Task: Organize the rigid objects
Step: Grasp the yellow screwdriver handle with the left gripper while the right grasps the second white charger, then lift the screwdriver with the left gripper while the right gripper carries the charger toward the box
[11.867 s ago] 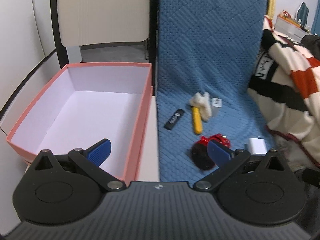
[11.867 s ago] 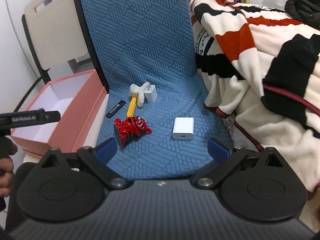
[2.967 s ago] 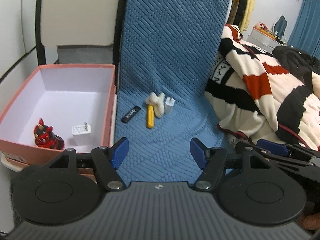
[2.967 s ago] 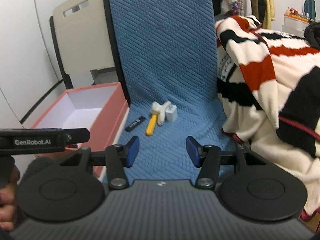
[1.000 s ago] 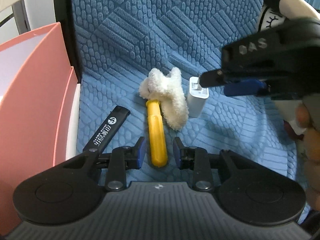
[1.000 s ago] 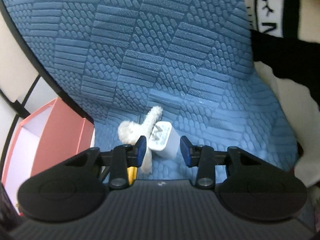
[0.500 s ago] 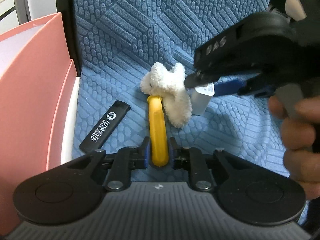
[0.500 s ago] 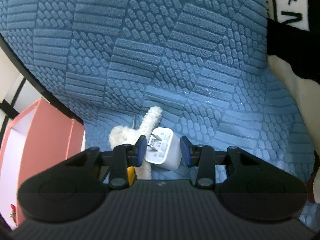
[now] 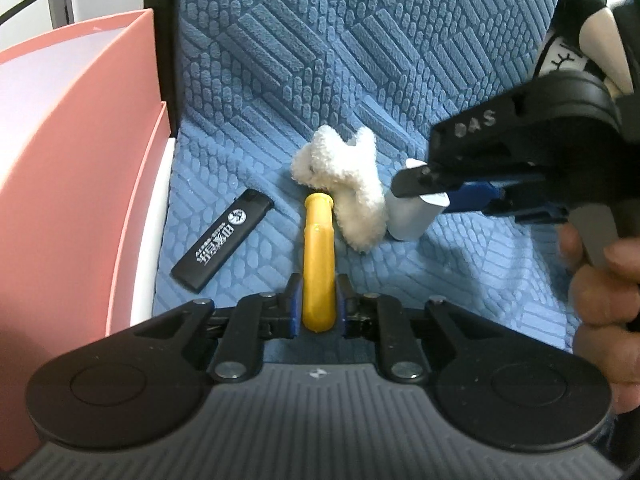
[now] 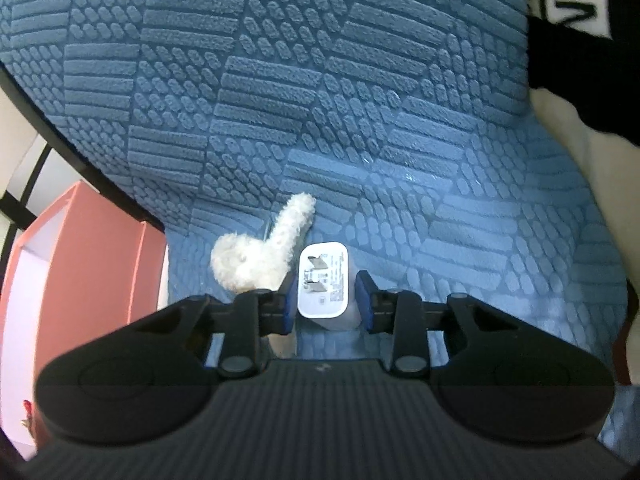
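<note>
A yellow handle (image 9: 318, 256) with a white fluffy head (image 9: 344, 184) lies on the blue quilted mat (image 9: 360, 60). My left gripper (image 9: 318, 308) is shut on the near end of the yellow handle. A white charger plug (image 10: 324, 280) stands beside the fluffy head (image 10: 264, 256). My right gripper (image 10: 326, 300) straddles the charger with its jaws a little apart from its sides; it also shows in the left wrist view (image 9: 448, 196) over the charger (image 9: 412, 220). A black lighter (image 9: 222, 244) lies left of the handle.
A pink box (image 9: 72, 160) stands left of the mat; it also shows in the right wrist view (image 10: 80, 264). A striped black, white and red blanket (image 10: 580, 60) lies to the right.
My left gripper closed from around the yellow handle onto it. My right gripper came down over the white charger, which now sits between its fingers.
</note>
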Demonstrator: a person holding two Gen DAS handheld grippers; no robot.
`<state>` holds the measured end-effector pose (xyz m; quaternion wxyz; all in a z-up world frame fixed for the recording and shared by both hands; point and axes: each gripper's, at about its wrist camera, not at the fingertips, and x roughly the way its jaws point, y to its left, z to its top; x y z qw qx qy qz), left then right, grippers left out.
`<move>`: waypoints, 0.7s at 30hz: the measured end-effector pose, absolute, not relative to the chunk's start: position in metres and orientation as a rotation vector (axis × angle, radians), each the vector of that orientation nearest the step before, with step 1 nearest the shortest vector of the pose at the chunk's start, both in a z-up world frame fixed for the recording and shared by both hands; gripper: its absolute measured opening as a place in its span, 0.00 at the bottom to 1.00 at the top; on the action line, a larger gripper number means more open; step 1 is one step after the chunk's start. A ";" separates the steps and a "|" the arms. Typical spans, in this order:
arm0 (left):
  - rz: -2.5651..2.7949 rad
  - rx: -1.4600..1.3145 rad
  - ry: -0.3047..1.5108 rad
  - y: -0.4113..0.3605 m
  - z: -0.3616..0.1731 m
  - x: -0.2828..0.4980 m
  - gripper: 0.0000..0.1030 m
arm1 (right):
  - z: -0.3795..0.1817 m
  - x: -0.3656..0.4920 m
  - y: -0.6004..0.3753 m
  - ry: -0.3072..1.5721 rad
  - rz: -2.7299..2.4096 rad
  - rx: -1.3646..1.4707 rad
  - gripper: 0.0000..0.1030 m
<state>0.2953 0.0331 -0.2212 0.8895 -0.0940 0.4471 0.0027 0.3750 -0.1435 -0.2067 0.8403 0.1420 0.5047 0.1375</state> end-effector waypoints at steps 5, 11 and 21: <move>-0.015 -0.276 0.967 0.038 -0.218 0.284 0.19 | -0.198 0.354 -0.158 1.061 0.288 0.302 0.29; -0.024 -0.319 0.985 0.038 -0.211 0.260 0.19 | -0.194 0.321 -0.165 1.067 0.286 0.313 0.29; -0.042 -0.286 1.008 0.030 -0.204 0.213 0.19 | -0.183 0.265 -0.178 1.051 0.243 0.275 0.29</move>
